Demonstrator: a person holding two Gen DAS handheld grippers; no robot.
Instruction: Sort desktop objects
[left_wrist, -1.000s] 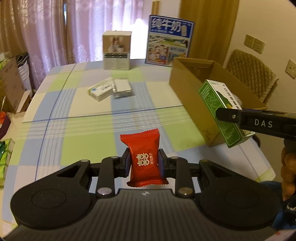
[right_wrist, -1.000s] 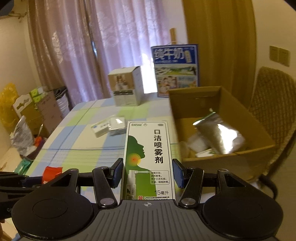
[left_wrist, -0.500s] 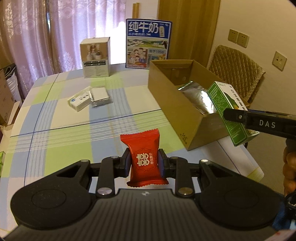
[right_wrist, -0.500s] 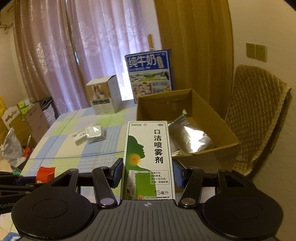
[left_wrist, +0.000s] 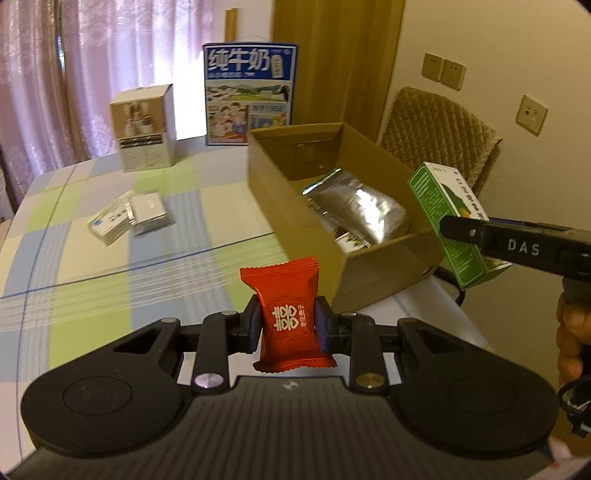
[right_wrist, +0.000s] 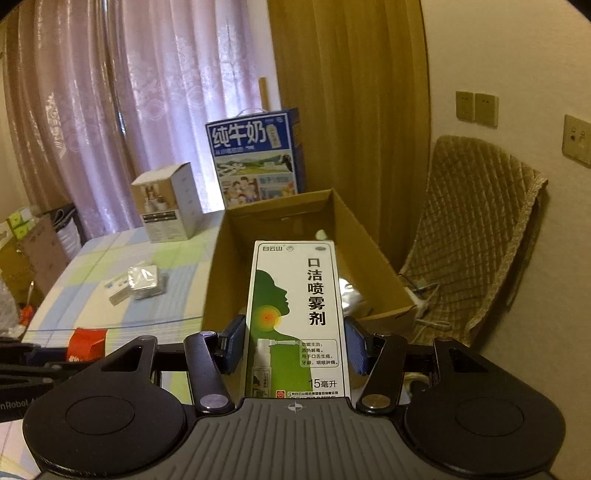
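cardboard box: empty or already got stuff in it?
Not empty. The open cardboard box already holds a silver foil pouch with a smaller packet beside it; anything deeper, cannot tell.

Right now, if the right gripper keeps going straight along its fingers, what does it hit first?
Probably the cardboard box. The right gripper, shut on the spray carton, points into its open top; the carton's tip would likely meet the far wall or contents first. Depth unclear.

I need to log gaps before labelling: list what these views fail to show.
- Carton floor, right view: the spray box in the right claw covers most of it.
- Items under the foil pouch, left view: only a printed corner shows.
- Two small packs on the table: blurred, text unreadable in both views.
- Candy in the left claw: its back is unseen.
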